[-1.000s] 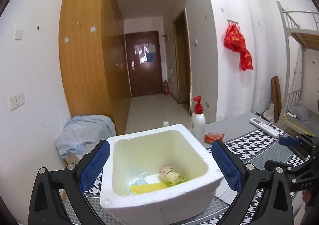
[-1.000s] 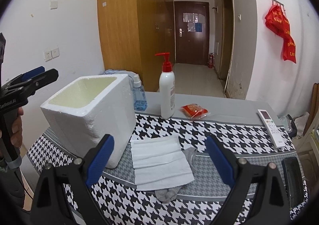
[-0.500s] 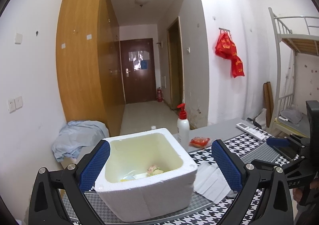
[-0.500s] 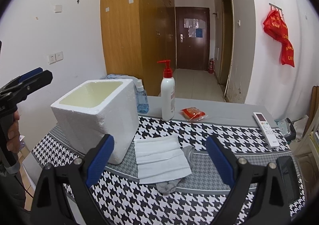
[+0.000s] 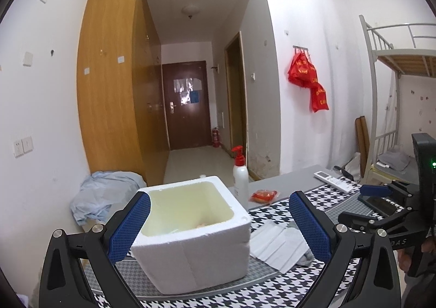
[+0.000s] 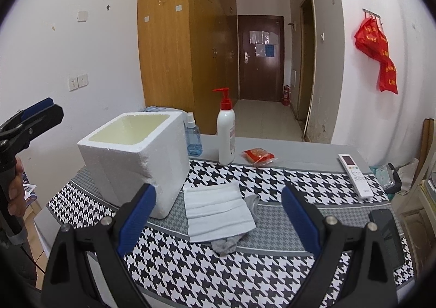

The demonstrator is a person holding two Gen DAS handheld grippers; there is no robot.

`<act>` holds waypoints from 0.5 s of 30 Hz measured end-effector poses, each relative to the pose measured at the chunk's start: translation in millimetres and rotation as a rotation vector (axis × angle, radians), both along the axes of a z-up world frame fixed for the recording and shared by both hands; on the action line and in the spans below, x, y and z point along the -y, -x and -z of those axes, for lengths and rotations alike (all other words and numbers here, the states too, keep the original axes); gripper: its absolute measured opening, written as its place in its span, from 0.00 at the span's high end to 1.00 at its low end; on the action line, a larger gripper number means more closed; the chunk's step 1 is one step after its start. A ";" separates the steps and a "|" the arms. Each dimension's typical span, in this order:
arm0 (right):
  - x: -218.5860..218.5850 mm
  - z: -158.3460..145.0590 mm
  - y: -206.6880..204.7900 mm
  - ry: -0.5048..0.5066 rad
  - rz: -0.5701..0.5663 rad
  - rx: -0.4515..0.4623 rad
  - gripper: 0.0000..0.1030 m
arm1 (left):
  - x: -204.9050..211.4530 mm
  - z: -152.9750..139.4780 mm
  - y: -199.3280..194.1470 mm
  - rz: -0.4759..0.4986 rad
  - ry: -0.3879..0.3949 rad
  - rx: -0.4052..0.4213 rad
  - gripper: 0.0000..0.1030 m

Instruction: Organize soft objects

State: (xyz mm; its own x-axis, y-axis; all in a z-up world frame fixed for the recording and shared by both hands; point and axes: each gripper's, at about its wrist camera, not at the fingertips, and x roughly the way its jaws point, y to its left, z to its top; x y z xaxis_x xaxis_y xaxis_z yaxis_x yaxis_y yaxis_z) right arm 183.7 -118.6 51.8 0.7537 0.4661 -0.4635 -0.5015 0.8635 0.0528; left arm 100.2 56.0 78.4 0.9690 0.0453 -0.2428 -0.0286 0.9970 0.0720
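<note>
Your left gripper [image 5: 219,222] hangs above the near edge of the table [image 6: 299,166], fingers spread wide and holding nothing, with the foam box [image 5: 196,229] framed between them. Small items lie at the bottom of the box, too hidden to name. Your right gripper [image 6: 218,219] is also spread and empty, poised over the white cloth [image 6: 218,211]. That cloth lies flat just right of the box, on top of a grey sock [image 6: 227,244] that pokes out at its near and right edges. Behind stand a pump bottle [image 6: 226,138], a blue spray bottle [image 6: 193,136], a red packet [image 6: 257,156] and a remote [image 6: 355,175].
</note>
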 end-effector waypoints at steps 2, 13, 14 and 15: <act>2.2 2.2 2.6 -0.005 0.000 -0.003 0.07 | 2.6 1.2 6.1 0.003 -0.001 0.016 0.01; 8.8 7.9 13.3 -0.029 -0.023 0.002 0.07 | 12.3 18.9 16.4 0.019 0.027 0.016 0.01; 9.6 8.4 14.3 -0.031 -0.026 0.002 0.07 | 13.4 20.3 16.5 0.019 0.027 0.017 0.01; 9.9 8.7 15.2 -0.031 -0.027 0.004 0.07 | 13.9 20.7 16.6 0.018 0.024 0.021 0.01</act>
State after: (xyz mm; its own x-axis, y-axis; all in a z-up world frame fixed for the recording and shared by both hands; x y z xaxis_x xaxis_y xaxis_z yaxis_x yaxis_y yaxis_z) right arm 168.5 -128.5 43.1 0.7424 0.5001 -0.4459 -0.5246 0.8478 0.0774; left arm 83.7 42.1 57.7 0.9745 0.0227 -0.2232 -0.0123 0.9988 0.0478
